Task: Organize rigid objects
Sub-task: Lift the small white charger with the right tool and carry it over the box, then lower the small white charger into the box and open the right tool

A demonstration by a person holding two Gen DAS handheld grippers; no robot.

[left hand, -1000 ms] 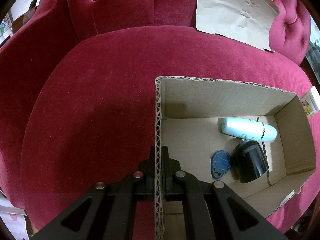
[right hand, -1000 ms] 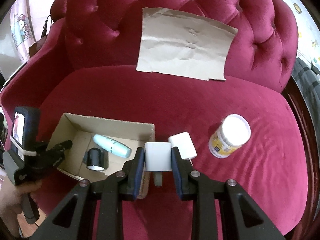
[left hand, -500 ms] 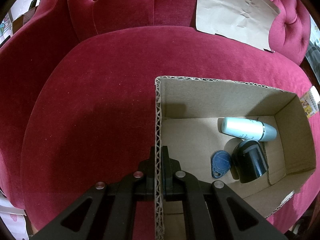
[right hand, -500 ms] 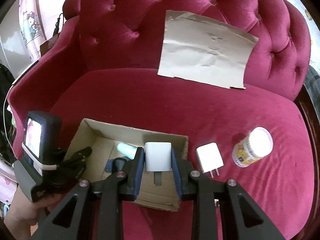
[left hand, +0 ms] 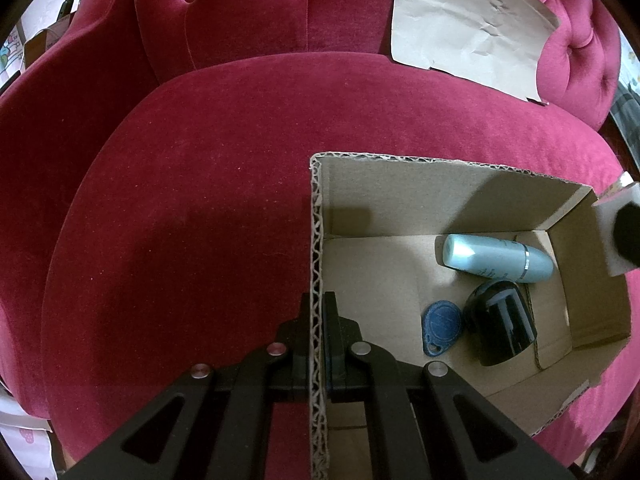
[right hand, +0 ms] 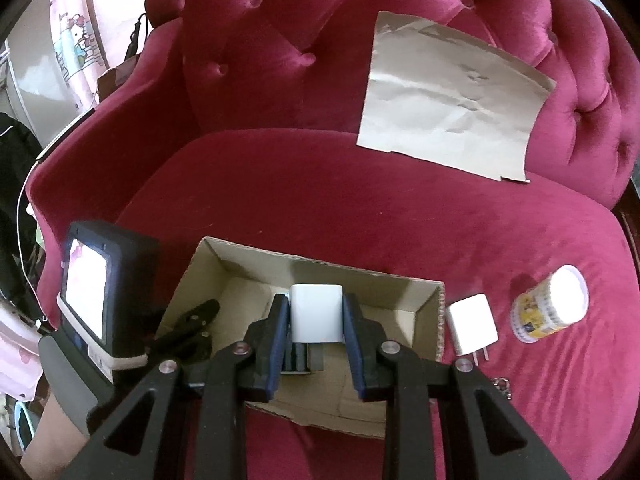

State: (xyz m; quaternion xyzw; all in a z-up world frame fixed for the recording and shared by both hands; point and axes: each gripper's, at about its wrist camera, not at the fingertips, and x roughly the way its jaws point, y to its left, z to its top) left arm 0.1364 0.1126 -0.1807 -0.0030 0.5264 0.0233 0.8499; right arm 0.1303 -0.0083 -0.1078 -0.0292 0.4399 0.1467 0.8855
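**Charger over the box**

Lower frame: the right gripper (right hand: 316, 316) clamps a white cube-shaped charger (right hand: 316, 312) above the open brown cardboard box (right hand: 400, 292). The left gripper (left hand: 319, 320) pinches the box wall. Lower first, releasing clear of the pale blue bottle (left hand: 496, 258) at right.
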